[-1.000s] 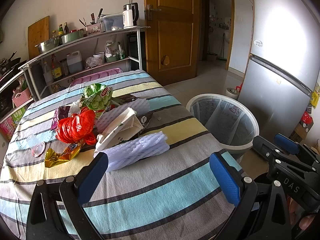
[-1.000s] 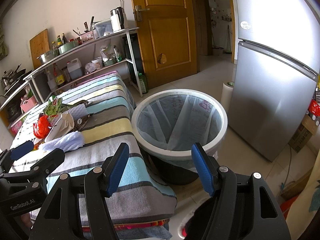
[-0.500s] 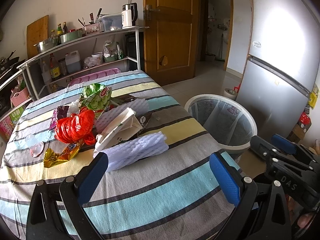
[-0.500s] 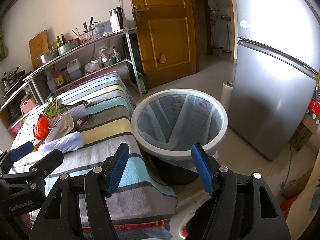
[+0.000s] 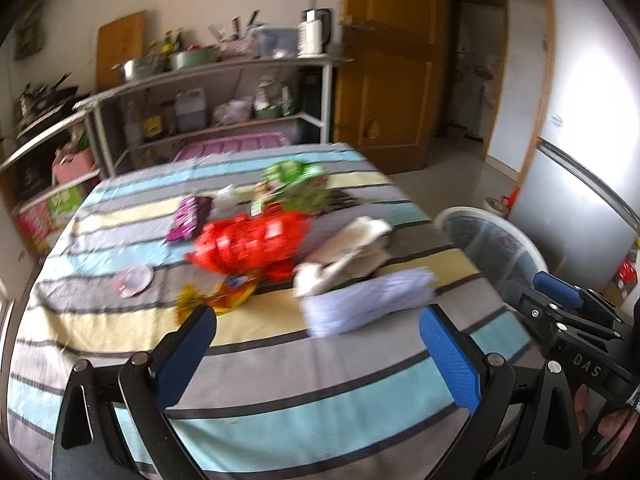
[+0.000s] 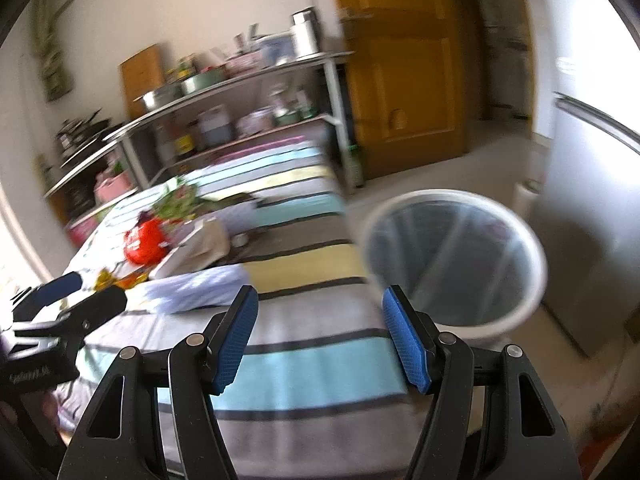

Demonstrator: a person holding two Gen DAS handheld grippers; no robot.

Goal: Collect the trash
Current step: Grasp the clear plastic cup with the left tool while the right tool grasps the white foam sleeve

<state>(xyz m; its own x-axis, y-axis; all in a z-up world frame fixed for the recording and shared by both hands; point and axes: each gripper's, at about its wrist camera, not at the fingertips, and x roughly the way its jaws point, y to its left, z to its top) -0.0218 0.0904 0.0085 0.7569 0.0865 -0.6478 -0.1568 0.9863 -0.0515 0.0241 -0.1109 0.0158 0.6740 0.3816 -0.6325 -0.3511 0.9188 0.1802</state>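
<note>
Trash lies in a heap on the striped tablecloth [image 5: 280,368]: a white foam sleeve [image 5: 368,302], a crumpled cream paper bag [image 5: 344,254], a red plastic bag [image 5: 250,242], a green snack wrapper [image 5: 296,184], a purple wrapper [image 5: 188,216], a gold wrapper [image 5: 218,298] and a clear lid [image 5: 134,280]. My left gripper [image 5: 320,354] is open, short of the foam sleeve. My right gripper [image 6: 322,338] is open over the table's right end, holding nothing. The white-rimmed bin [image 6: 456,260] with a clear liner stands on the floor right of the table. Both views are blurred.
A metal shelf rack [image 5: 208,92] with pots, bottles and a kettle stands behind the table. A wooden door [image 5: 384,64] is at the back and a silver fridge [image 5: 580,184] at the right. Tiled floor [image 6: 448,160] lies between door and bin.
Both grippers have swung left toward the table. The trash heap now sits more centrally in the left view, and the bin has slid rightward in both views. Both grippers stay open.
</note>
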